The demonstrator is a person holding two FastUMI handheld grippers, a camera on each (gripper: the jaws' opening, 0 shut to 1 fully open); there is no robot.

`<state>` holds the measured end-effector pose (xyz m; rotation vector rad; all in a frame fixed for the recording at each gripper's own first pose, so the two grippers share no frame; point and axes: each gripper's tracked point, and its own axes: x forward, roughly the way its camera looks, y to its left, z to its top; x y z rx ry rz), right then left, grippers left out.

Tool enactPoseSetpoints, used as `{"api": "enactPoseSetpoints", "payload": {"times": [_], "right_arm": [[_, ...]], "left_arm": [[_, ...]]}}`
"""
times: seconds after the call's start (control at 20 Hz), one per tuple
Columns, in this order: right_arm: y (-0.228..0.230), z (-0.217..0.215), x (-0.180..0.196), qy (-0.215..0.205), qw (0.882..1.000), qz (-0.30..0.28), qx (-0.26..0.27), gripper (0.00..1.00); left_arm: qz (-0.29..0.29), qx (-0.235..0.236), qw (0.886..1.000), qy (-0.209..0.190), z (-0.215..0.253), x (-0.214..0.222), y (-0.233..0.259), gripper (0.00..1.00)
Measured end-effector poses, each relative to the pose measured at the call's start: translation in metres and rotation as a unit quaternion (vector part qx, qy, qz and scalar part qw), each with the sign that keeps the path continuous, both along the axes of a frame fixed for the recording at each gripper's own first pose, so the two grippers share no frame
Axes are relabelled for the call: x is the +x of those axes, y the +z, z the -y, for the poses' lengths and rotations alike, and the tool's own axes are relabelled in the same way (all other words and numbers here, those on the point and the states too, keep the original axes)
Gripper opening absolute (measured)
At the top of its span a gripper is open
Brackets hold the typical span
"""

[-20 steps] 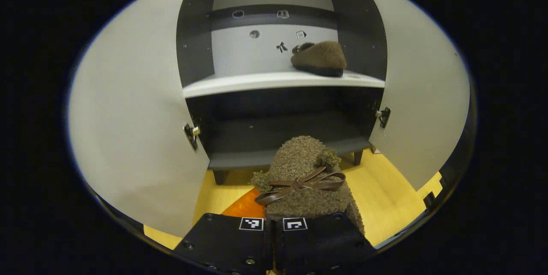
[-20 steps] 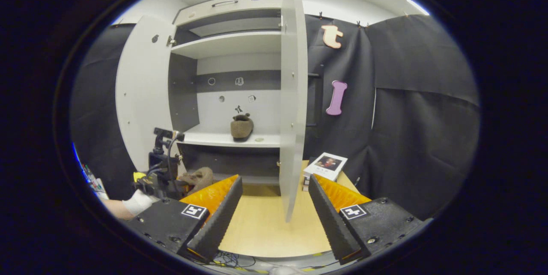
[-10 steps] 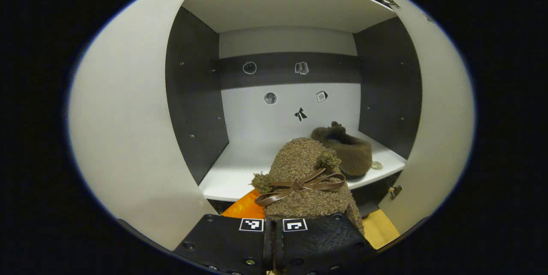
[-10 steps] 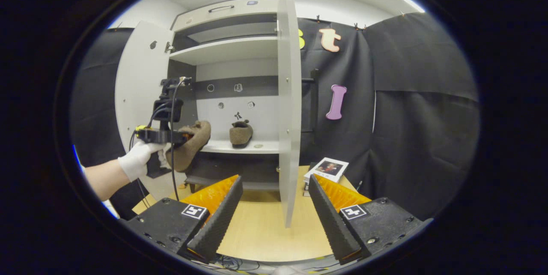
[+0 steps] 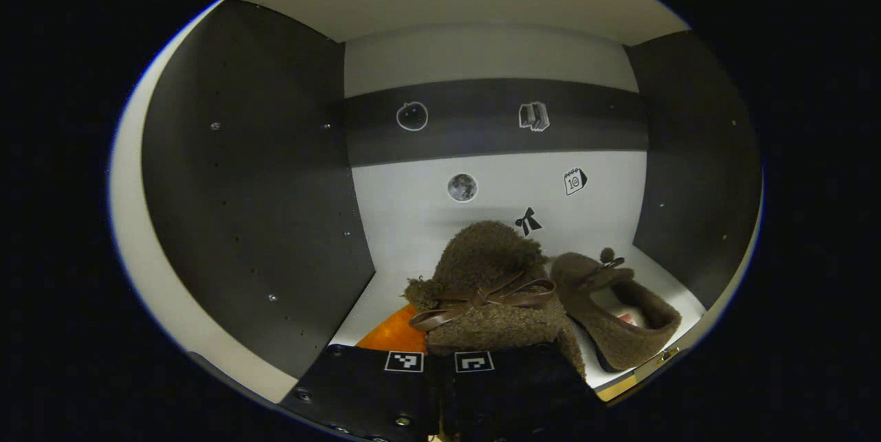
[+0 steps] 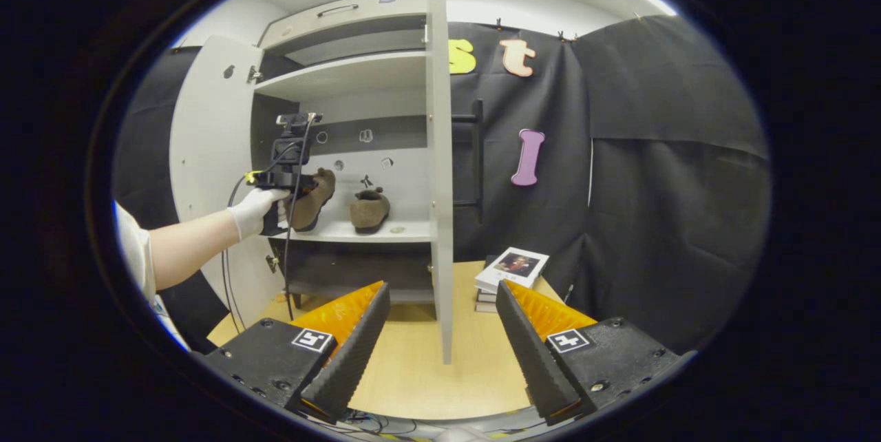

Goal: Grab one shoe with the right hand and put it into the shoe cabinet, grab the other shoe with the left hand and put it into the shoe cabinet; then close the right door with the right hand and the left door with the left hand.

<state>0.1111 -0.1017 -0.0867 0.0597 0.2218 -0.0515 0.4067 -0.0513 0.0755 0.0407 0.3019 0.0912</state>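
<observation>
Right now the shoe cabinet (image 6: 344, 77) stands at ten o'clock in the right gripper view, both doors swung open: the left door (image 6: 203, 146) at nine o'clock, the right door (image 6: 438, 153) edge-on through the centre. Its pale middle shelf (image 6: 406, 232) carries a brown fuzzy slipper (image 6: 369, 208), toe toward the back panel. Just beside it, at nine o'clock of it, a second slipper (image 6: 311, 197) is held above the shelf by the left tongs (image 6: 296, 184), gripped in a white-gloved hand (image 6: 256, 206).

From the left gripper view, the left tongs (image 5: 440, 332) are clamped on that held slipper (image 5: 492, 290), its bow strap on top, well inside the compartment between the dark side walls (image 5: 255, 173). The resting slipper (image 5: 616, 308) lies at four o'clock, close alongside.

Lower down, the right tongs (image 6: 440, 332) hang spread apart with nothing between them, over the wooden worktop (image 6: 427, 373). A small stack of books (image 6: 511, 270) sits at one o'clock of them.
</observation>
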Motion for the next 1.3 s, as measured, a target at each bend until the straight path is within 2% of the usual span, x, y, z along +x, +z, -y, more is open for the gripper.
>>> {"api": "enactPoseSetpoints", "payload": {"times": [0.3,0.55,0.65,0.7,0.8,0.9,0.95,1.05,1.15,1.3], "right_arm": [[-0.002,0.015,0.008,-0.017,1.0,-0.004,0.003,0.99],[-0.005,0.02,0.014,-0.021,1.0,-0.013,0.008,0.98],[-0.004,0.018,0.014,-0.019,1.0,-0.013,0.005,0.98],[-0.003,0.017,0.015,-0.017,1.0,-0.012,0.003,0.98],[0.0,0.013,0.015,-0.014,1.0,-0.008,0.002,0.98],[0.0,0.01,0.015,-0.01,1.0,-0.007,0.005,0.98],[0.0,0.009,0.015,-0.009,1.0,-0.006,0.007,0.98],[0.001,0.004,0.013,-0.006,1.0,-0.003,0.006,0.98],[0.001,0.003,0.011,-0.005,1.0,0.0,-0.001,0.99],[0.003,-0.003,0.008,0.0,1.0,0.001,0.004,0.99]], "left_arm": [[-0.046,0.019,0.999,0.001,0.003,0.038,-0.039,0.04],[-0.084,0.035,0.996,0.009,-0.006,0.044,-0.059,0.02],[-0.093,0.034,0.995,0.013,-0.008,0.04,-0.061,0.05],[-0.102,0.033,0.994,0.012,-0.008,0.037,-0.064,0.11],[-0.098,0.036,0.994,0.007,-0.008,0.036,-0.06,0.13],[-0.103,0.025,0.994,-0.005,-0.002,0.032,-0.06,0.2],[-0.104,0.021,0.994,-0.009,0.0,0.03,-0.058,0.26],[-0.097,0.019,0.995,-0.01,-0.003,0.027,-0.053,0.53],[-0.091,0.017,0.996,-0.013,-0.005,0.021,-0.045,0.57],[-0.084,0.002,0.996,-0.026,-0.002,0.01,-0.034,0.84]]}}
